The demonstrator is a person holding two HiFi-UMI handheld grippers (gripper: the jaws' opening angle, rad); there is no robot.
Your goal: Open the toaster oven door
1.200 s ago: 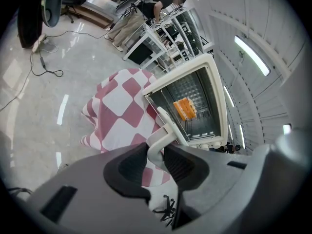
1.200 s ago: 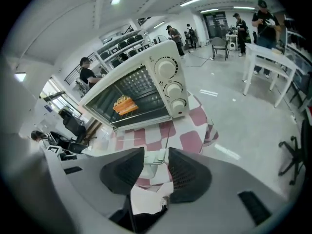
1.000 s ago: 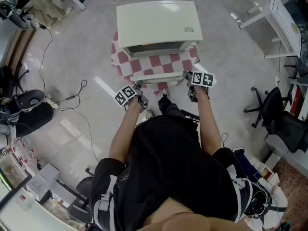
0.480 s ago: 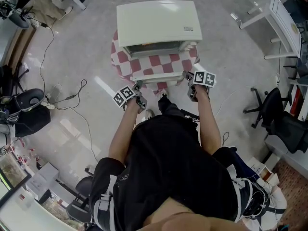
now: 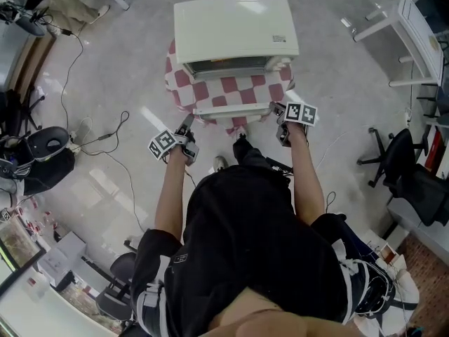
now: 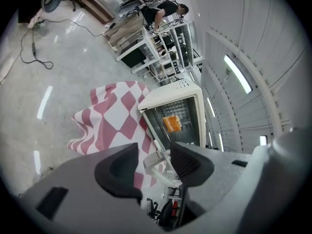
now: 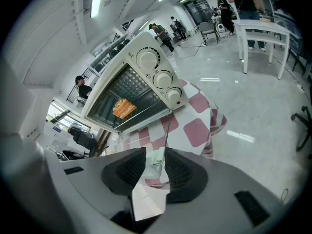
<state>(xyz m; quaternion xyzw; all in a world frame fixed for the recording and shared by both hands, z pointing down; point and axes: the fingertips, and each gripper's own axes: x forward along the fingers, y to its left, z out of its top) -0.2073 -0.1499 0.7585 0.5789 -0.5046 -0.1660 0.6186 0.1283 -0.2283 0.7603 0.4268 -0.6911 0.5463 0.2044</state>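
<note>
The cream toaster oven (image 5: 235, 30) stands on a table under a red-and-white checked cloth (image 5: 184, 90). Its glass door (image 5: 231, 88) hangs open and lies flat, the white handle (image 5: 231, 109) toward me. My right gripper (image 5: 279, 111) is at the handle's right end; in the right gripper view its closing jaws (image 7: 156, 157) pinch the white handle end (image 7: 157, 159). The left gripper (image 5: 186, 130) hangs off the table's left front corner, jaws (image 6: 155, 155) opening with nothing between them. An orange item (image 7: 124, 107) lies on the rack inside.
Cables (image 5: 105, 142) trail over the grey floor to the left, beside a dark bag (image 5: 42, 160). White desks (image 5: 414, 34) and black office chairs (image 5: 410, 170) stand on the right. People are visible at the far benches (image 7: 243, 4).
The left gripper has let go of the handle's left end, opened, and drawn back to the left. The right gripper stays at the handle's right end.
</note>
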